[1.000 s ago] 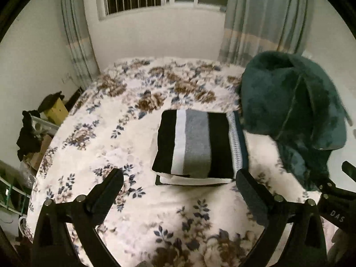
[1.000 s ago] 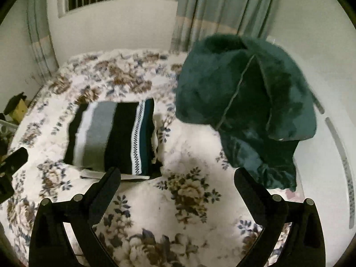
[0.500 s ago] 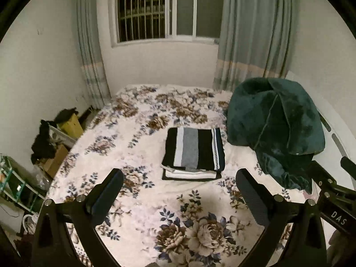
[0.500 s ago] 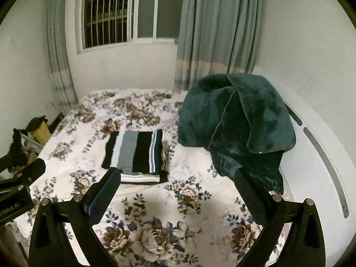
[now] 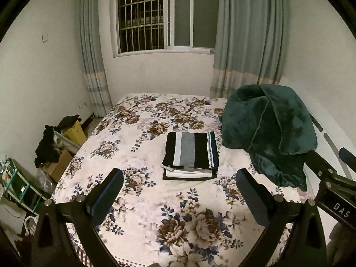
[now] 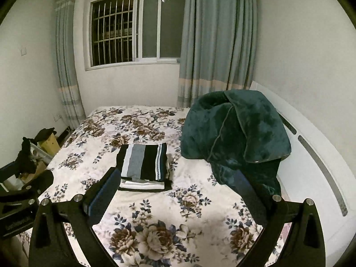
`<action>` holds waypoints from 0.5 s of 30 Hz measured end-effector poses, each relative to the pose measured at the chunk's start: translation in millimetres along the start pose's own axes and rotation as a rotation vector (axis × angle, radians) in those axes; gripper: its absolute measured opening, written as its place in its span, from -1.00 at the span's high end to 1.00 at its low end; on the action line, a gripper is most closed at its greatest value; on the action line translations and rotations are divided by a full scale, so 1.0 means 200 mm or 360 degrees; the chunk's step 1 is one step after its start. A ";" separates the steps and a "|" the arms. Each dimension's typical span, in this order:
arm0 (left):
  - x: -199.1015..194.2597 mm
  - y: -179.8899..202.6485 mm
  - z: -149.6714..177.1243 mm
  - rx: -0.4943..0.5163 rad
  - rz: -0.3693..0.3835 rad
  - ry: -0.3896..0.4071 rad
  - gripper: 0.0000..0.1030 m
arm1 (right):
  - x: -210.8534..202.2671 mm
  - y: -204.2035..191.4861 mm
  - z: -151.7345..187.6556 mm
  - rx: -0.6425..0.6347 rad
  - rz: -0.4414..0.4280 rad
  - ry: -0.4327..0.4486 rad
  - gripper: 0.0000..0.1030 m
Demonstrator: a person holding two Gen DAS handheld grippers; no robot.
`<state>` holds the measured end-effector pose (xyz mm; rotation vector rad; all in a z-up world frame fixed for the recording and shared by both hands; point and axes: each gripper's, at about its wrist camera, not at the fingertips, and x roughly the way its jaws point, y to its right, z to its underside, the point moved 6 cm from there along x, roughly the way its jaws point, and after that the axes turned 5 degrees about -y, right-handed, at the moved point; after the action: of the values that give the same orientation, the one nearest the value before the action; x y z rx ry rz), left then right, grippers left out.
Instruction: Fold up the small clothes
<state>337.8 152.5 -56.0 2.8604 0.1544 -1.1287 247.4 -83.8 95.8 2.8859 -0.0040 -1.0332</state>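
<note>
A folded black, white and grey striped garment (image 5: 191,151) (image 6: 143,163) lies on top of a small stack of folded white and dark clothes in the middle of the floral bed (image 5: 138,155) (image 6: 191,202). My left gripper (image 5: 179,191) hangs open over the near part of the bed, well short of the stack, with nothing between its fingers. My right gripper (image 6: 178,191) is open too and holds nothing. It hovers to the right of the left one, and the left gripper's body shows at the left edge of the right wrist view.
A dark green plush blanket (image 5: 267,131) (image 6: 233,138) is heaped on the bed's right side against a white headboard (image 6: 316,155). Boxes, dark clothes and a small rack (image 5: 53,146) crowd the floor left of the bed. A barred window and curtains are behind.
Both grippers have pulled back and risen away from the folded stack. The stack looks smaller and farther, and the window and walls have come into view.
</note>
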 end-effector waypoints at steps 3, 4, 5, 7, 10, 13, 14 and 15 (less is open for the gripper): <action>-0.03 0.00 0.01 -0.0011 -0.0004 0.0022 -1.00 | -0.01 0.00 0.01 -0.0005 -0.0004 0.0004 -1.00; -0.04 0.00 0.01 -0.0011 -0.0006 0.0025 -1.00 | -0.03 0.00 0.01 -0.0009 -0.0009 0.0001 -1.00; -0.05 0.00 0.02 -0.0012 -0.0008 0.0029 -1.00 | -0.03 0.00 0.02 -0.0009 -0.0010 -0.0001 -1.00; -0.06 0.00 0.02 -0.0024 -0.0024 0.0040 -1.00 | -0.04 0.00 0.02 -0.0010 -0.0009 -0.0001 -1.00; -0.06 -0.01 0.02 -0.0024 -0.0038 0.0043 -1.00 | -0.05 0.00 0.03 -0.0008 -0.0012 -0.0009 -1.00; -0.07 -0.01 0.03 -0.0026 -0.0040 0.0043 -1.00 | -0.05 0.01 0.05 -0.0005 -0.0023 -0.0014 -1.00; -0.08 -0.01 0.03 -0.0025 -0.0038 0.0048 -1.00 | -0.04 0.01 0.05 -0.0006 -0.0029 -0.0019 -1.00; -0.08 -0.01 0.03 -0.0024 -0.0043 0.0054 -1.00 | -0.05 0.00 0.05 -0.0010 -0.0024 -0.0023 -1.00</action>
<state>323.1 152.7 -49.6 2.8736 0.2027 -1.0795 233.7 -85.2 94.3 2.8774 0.0201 -1.0548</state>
